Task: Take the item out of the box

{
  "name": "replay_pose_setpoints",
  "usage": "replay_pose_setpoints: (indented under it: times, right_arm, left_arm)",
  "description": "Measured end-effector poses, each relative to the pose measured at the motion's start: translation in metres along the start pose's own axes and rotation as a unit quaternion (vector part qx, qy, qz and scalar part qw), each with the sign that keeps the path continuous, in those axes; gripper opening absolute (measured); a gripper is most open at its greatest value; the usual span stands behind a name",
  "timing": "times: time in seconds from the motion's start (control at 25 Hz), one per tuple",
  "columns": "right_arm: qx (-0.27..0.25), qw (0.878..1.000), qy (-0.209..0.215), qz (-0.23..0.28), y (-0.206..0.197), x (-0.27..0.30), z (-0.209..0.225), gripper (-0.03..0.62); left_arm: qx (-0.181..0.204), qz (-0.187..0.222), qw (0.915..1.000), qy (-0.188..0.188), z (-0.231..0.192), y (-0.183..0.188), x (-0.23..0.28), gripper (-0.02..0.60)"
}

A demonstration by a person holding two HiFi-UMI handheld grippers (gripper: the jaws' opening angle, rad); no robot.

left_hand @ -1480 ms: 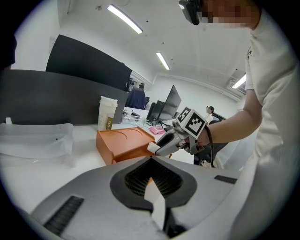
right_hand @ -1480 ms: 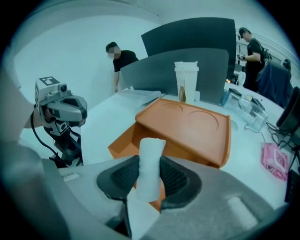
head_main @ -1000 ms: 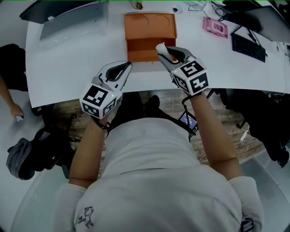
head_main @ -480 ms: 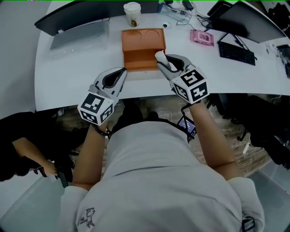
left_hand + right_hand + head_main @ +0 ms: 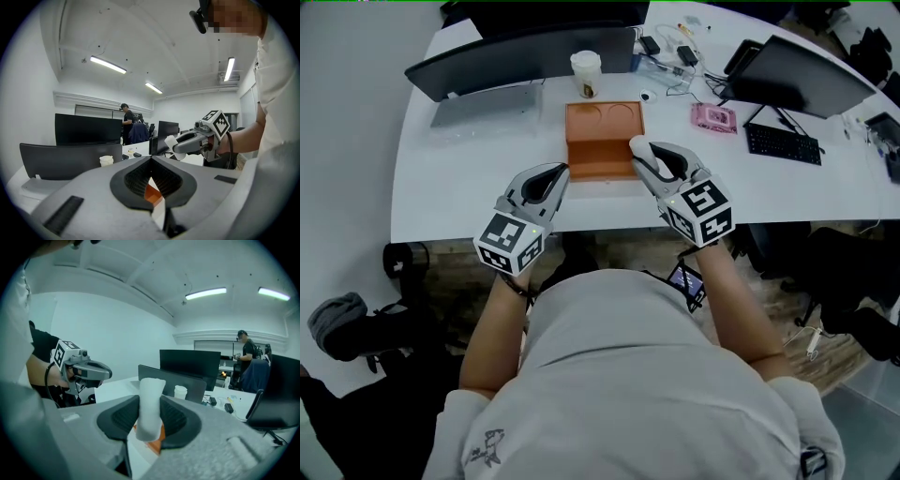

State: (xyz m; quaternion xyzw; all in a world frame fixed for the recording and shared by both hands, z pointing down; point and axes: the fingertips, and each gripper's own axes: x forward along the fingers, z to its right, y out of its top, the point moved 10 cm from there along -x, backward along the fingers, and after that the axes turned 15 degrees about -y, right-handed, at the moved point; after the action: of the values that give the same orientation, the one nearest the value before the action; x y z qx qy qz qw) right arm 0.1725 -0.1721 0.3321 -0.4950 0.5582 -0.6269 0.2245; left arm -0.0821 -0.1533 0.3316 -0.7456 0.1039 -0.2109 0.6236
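The right gripper (image 5: pixel 645 157) is clamped on a white, soft-looking oblong item (image 5: pixel 150 397). Both ribbed black pads press against the item's sides. The item stands upright between the jaws, and its upper end projects past the jaw tips. In the head view the item sits at the tip of the right gripper, over the near right corner of an open orange rectangular box (image 5: pixel 602 141). In the right gripper view the box shows below and behind the item, through the gap under the pads.

The left gripper (image 5: pixel 151 160) has its jaws pressed together at the tips, with nothing between them. A narrow slot below the contact line shows part of the orange box ahead. The left gripper sits beside the box's near left corner and does not touch it. The two grippers are level with each other, the box ahead of and between them.

The box rests on a white curved desk (image 5: pixel 469 183). Its lid lies folded back on the side away from the grippers and shows two round recesses.

Beyond the box, directly ahead of both grippers, stands a white paper cup (image 5: pixel 585 73). Ahead and to the right of the right gripper lies a small pink object (image 5: pixel 713 117), with a black keyboard (image 5: pixel 783 143) farther right.
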Motion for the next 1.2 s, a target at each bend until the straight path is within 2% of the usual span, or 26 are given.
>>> replay_pose_setpoints:
  times: [0.36,0.76,1.0,1.2]
  right_arm:
    - [0.022,0.999,0.009,0.048,0.008,-0.025,0.001,0.132]
    - [0.025,0.996,-0.001,0.087,0.011,-0.084,0.006,0.132]
    - [0.026,0.994,-0.002,0.105,0.01,-0.116,0.001,0.132]
    - [0.023,0.993,-0.013,0.115,0.008,-0.139,-0.012,0.132]
  left_arm:
    - [0.012,0.006,0.9999,0.009,0.021,0.008,-0.005,-0.002]
    - [0.021,0.026,0.9992,0.023,0.081,0.025,-0.022,-0.002]
    - [0.02,0.03,0.9993,0.005,0.112,0.041,-0.026,-0.002]
    - [0.033,0.027,0.9991,-0.008,0.115,0.049,-0.043,-0.002]
